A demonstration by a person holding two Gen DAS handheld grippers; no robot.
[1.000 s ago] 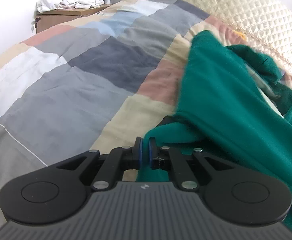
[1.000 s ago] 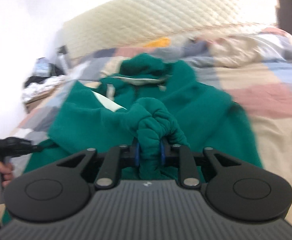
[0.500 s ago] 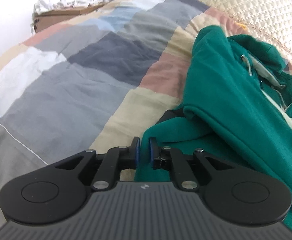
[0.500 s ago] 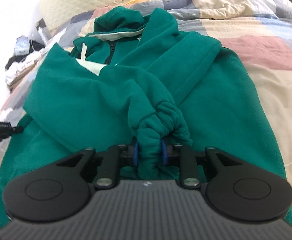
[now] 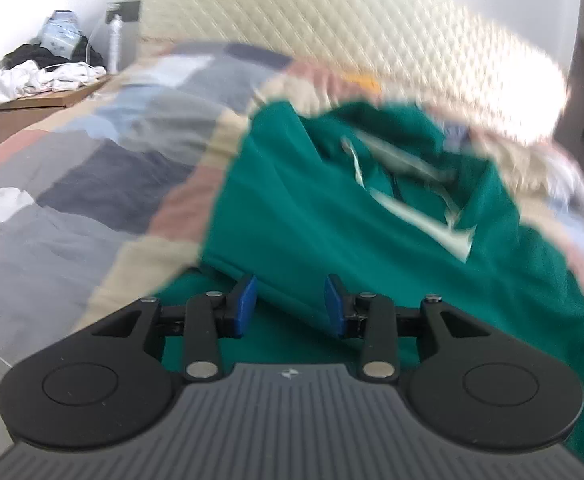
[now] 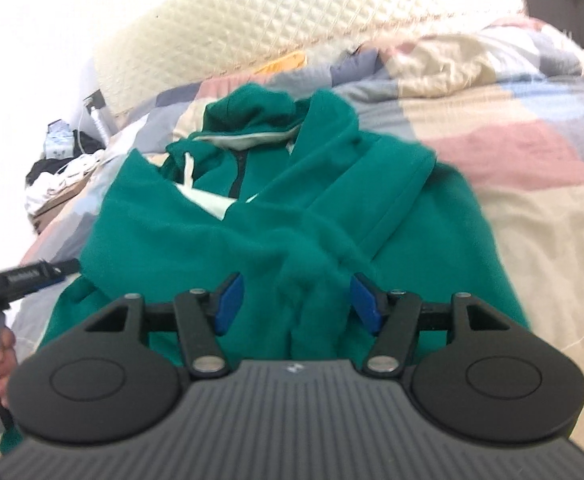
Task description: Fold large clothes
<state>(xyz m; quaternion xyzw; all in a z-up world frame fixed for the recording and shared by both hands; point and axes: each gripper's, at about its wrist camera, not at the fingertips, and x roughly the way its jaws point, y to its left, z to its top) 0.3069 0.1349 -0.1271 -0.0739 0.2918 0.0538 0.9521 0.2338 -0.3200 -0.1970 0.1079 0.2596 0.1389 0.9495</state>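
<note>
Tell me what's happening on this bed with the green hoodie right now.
A person is folding a green hoodie on a patchwork quilt, a hand-held gripper in each hand. Both sleeves lie crossed over the front. The right hand-held gripper has just been opening, its pads now clear of the bunched sleeve cuff between them. The left hand-held gripper has just been opening too, over the hoodie's edge, gripping nothing.

Both claws have just opened, releasing the hoodie point(image 6: 372, 240).

Left gripper point(image 5: 290, 302), jaws just parted, over green hoodie point(image 5: 304, 216) on patchwork quilt point(image 5: 76, 184) (view blurred)
</note>
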